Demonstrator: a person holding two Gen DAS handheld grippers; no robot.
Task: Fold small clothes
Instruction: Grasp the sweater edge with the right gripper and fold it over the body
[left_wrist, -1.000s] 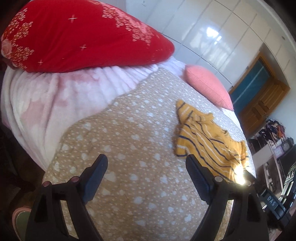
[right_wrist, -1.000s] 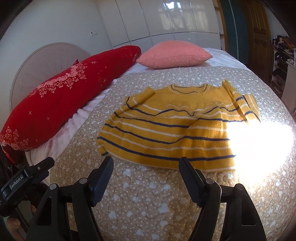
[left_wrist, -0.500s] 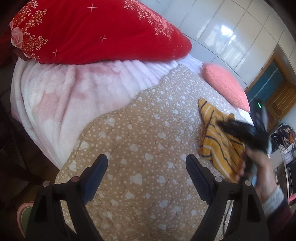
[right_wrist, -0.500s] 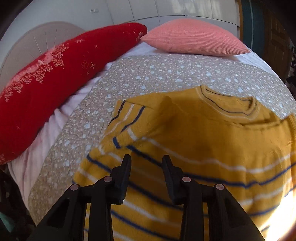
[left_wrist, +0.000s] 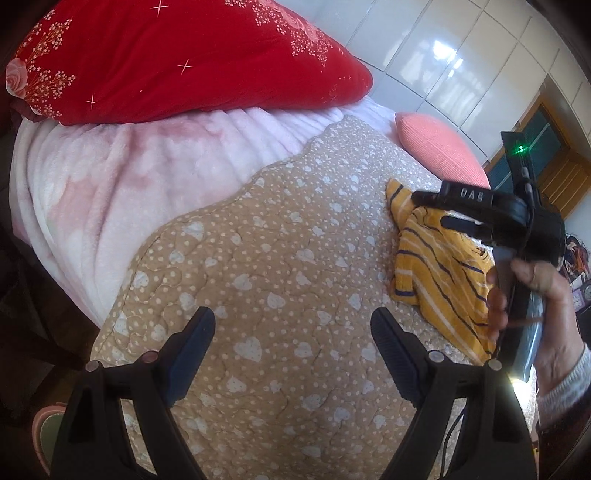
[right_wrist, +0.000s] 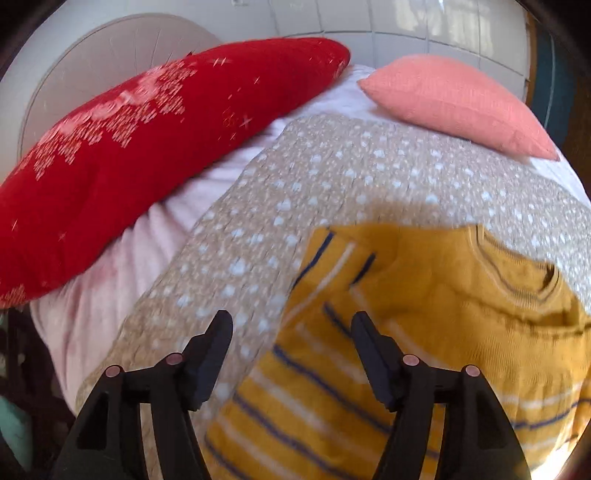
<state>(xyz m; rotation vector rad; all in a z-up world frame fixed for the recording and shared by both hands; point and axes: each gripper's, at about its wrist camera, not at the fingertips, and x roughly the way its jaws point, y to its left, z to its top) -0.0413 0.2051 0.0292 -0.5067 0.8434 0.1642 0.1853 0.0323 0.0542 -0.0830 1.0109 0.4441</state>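
A small yellow sweater with navy and white stripes (right_wrist: 424, 332) lies flat on the beige heart-print quilt (right_wrist: 332, 177). It also shows at the right of the left wrist view (left_wrist: 436, 269). My right gripper (right_wrist: 291, 332) is open just above the sweater's left edge, beside its folded-in sleeve. In the left wrist view the right gripper (left_wrist: 476, 218) hovers over the sweater, held by a hand. My left gripper (left_wrist: 293, 332) is open and empty above bare quilt, left of the sweater.
A long red pillow (left_wrist: 177, 55) lies on a pink-white blanket (left_wrist: 110, 177) at the bed's head. A salmon cushion (right_wrist: 458, 99) lies beyond the sweater. White cabinet doors (left_wrist: 461, 44) and a wooden door (left_wrist: 557, 173) stand behind the bed.
My right gripper moved forward and left over the sweater, narrowed half a second ago, and now stands open again. My left gripper stayed open and shifted a little.
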